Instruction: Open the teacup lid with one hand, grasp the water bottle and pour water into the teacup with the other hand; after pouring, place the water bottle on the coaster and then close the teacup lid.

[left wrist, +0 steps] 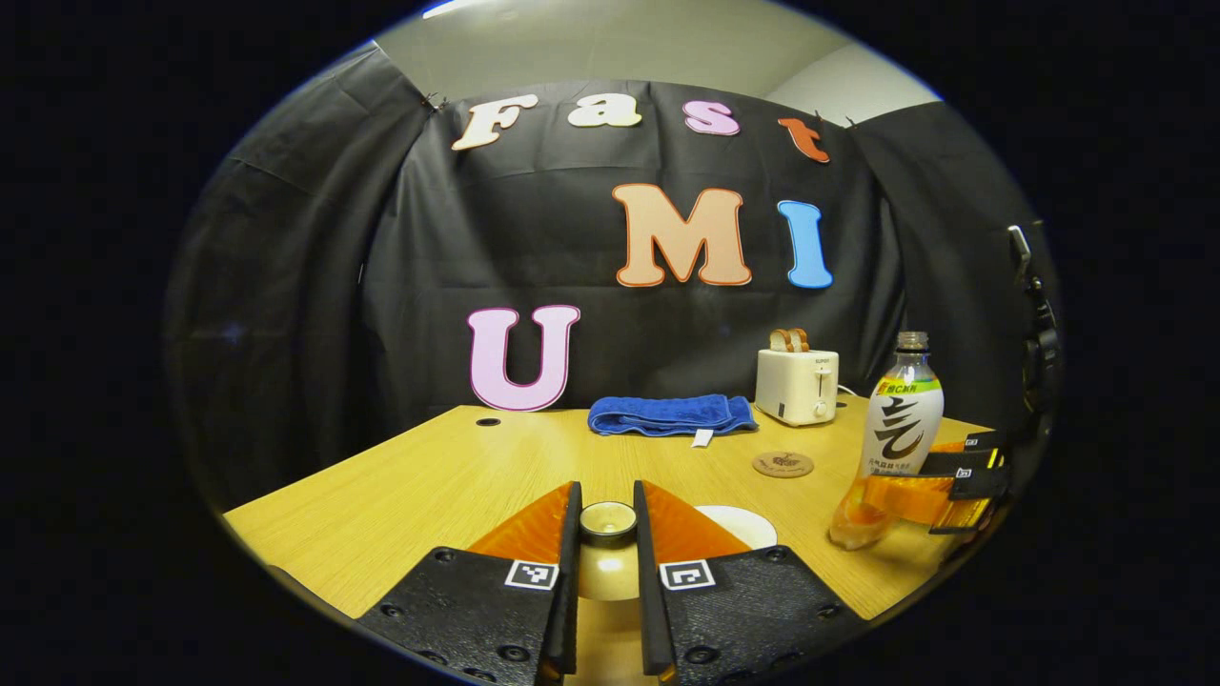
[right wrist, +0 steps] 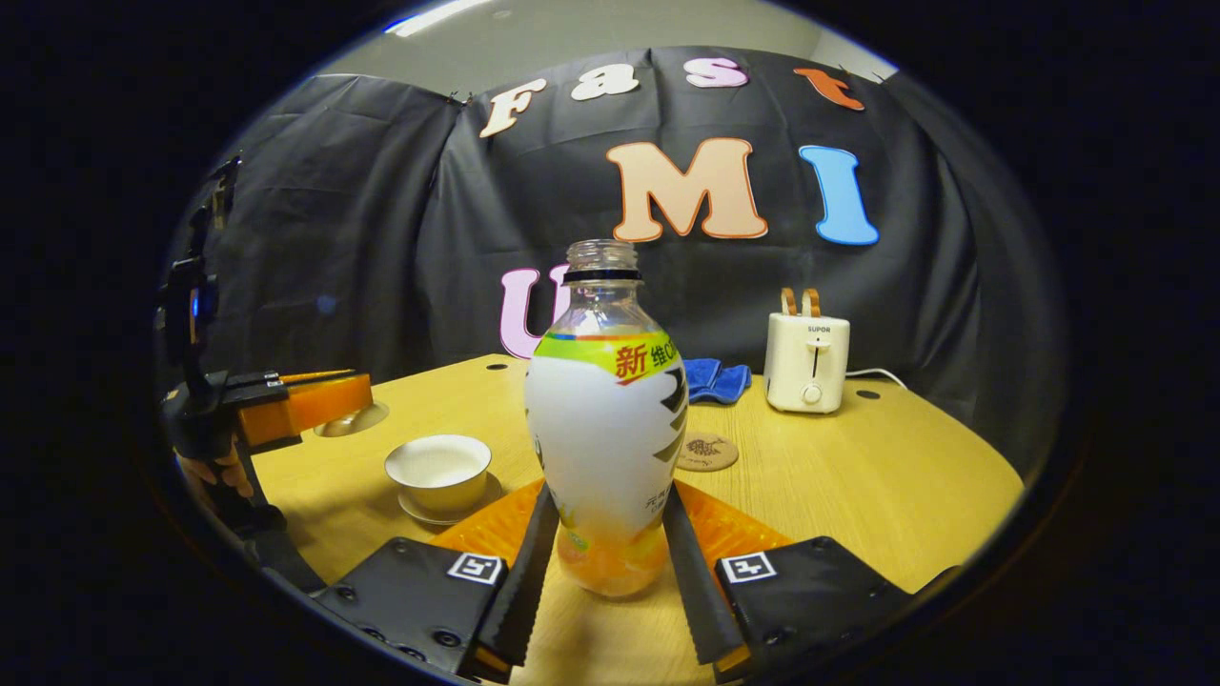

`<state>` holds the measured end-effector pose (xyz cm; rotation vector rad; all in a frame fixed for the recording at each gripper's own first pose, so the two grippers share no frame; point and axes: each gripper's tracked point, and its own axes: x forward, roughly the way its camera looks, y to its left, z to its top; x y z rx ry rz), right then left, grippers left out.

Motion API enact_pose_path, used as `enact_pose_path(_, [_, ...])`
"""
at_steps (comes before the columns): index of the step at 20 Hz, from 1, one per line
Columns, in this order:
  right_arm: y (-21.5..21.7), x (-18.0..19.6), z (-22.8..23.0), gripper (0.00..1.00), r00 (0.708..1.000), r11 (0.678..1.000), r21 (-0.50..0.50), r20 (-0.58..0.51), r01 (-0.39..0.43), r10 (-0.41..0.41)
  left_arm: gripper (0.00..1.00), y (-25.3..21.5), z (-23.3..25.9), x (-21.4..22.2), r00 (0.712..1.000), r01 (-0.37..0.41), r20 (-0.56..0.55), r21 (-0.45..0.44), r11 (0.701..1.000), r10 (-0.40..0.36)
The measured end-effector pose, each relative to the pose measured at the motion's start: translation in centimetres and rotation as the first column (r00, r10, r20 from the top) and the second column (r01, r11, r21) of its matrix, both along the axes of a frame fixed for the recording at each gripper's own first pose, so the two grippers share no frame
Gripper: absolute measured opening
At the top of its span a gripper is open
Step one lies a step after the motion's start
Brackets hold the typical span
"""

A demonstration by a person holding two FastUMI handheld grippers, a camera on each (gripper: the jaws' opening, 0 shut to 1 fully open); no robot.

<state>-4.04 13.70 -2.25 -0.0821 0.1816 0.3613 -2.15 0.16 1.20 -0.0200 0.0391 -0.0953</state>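
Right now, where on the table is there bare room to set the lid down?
Bare wood lies left of the blue towel, and right of the toaster. It is crowded around the teacup, coaster and water bottle.

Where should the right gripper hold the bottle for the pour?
Grip the bottle low on its wide body, coming level from the front, as the right gripper does now with a finger on each side. The neck is narrow, uncapped and needs to stay free to tip toward the teacup.
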Motion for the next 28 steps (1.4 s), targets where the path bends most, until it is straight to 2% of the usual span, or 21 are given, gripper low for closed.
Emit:
enact_pose_path(6, [0.0,0.7,0.6,0.7,0.996,0.982,-0.188,0.088,-0.01,0.027,0.24,0.7,0.2,0.0,1.0,-0.005,0.007,-0.007,1.0,0.005])
enact_pose_path(7, [0.1,0.8,0.6,0.66,0.994,0.973,-0.231,0.1,-0.017,0.041,0.24,0.8,0.2,0.0,1.0,-0.006,0.008,-0.005,1.0,0.006])
enact_pose_path(12, [1.4,2.1,-0.2,0.67,0.982,0.897,-0.442,0.158,-0.028,0.108,0.24,2.0,0.1,-0.1,1.0,-0.021,0.01,-0.011,1.0,0.021])
enact_pose_path(13, [1.5,2.2,-0.3,0.7,0.978,0.877,-0.479,0.171,-0.024,0.121,0.24,2.2,0.0,-0.1,1.0,-0.024,0.007,-0.009,1.0,0.025])
enact_pose_path(14, [1.8,2.4,-0.3,0.67,0.974,0.857,-0.515,0.183,-0.02,0.133,0.24,2.4,-0.2,-0.2,1.0,-0.027,0.006,-0.009,1.0,0.027])
enact_pose_path(15, [1.9,2.4,-0.3,0.69,0.971,0.836,-0.549,0.191,-0.018,0.146,0.24,2.7,-0.2,-0.3,1.0,-0.029,0.005,-0.009,1.0,0.029])
enact_pose_path(18, [2.3,2.9,-0.7,0.67,0.959,0.769,-0.639,0.212,-0.01,0.189,0.24,3.5,-0.5,-0.2,0.999,-0.042,0.003,0.0,0.999,0.042])
enact_pose_path(20, [2.3,3.2,-0.6,0.67,0.948,0.707,-0.707,0.232,0.011,0.217,0.24,3.9,-0.6,-0.2,0.999,-0.05,0.002,-0.001,0.999,0.05])
enact_pose_path(24, [2.4,3.5,-1.7,0.68,0.927,0.561,-0.826,0.248,0.05,0.282,0.24,4.3,-1.0,0.1,0.999,-0.05,-0.005,-0.023,0.999,0.049])
enact_pose_path(28, [2.4,3.7,-3.2,0.68,0.921,0.481,-0.875,0.227,0.051,0.315,0.24,4.7,-1.6,0.1,0.999,-0.051,-0.017,-0.031,0.998,0.05])
